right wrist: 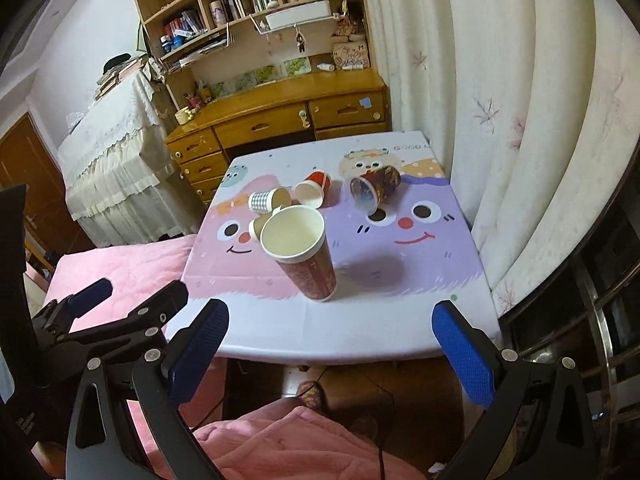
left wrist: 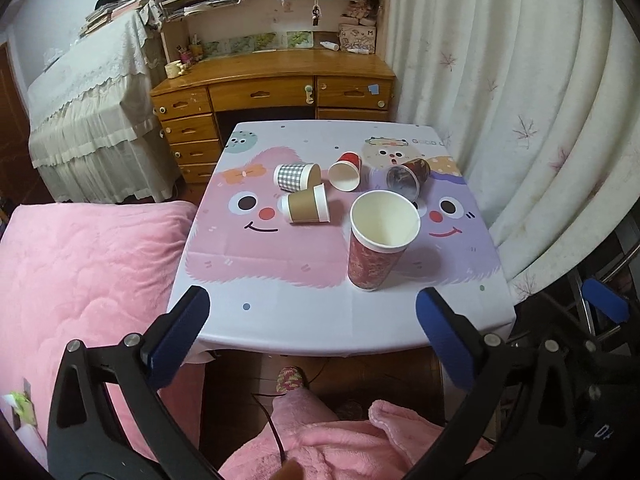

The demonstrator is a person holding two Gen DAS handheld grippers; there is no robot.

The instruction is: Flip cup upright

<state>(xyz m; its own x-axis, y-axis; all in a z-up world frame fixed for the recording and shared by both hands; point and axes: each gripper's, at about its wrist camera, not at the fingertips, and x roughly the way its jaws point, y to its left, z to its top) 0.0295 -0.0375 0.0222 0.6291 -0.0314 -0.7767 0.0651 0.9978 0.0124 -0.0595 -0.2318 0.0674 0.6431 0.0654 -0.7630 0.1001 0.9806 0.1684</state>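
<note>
A tall red patterned paper cup (left wrist: 378, 240) (right wrist: 306, 254) stands upright near the front of the small table (left wrist: 320, 320) (right wrist: 360, 332). Behind it several cups lie on their sides: a checked cup (left wrist: 296, 176) (right wrist: 266, 200), a brown cup (left wrist: 306, 209) (right wrist: 256, 228), a red cup (left wrist: 347, 171) (right wrist: 314, 190) and a dark patterned cup (left wrist: 408, 178) (right wrist: 376, 186). My left gripper (left wrist: 312, 336) is open and empty in front of the table's near edge. My right gripper (right wrist: 330, 344) is open and empty, also in front of the near edge. The left gripper also shows in the right wrist view (right wrist: 132, 300), at lower left.
The table carries a cartoon-face cloth. A pink bed (left wrist: 80, 280) lies to the left, a white curtain (left wrist: 520, 120) to the right, a wooden desk with shelves (left wrist: 280, 80) behind. The person's pink-clad legs (left wrist: 340, 448) are below the table edge.
</note>
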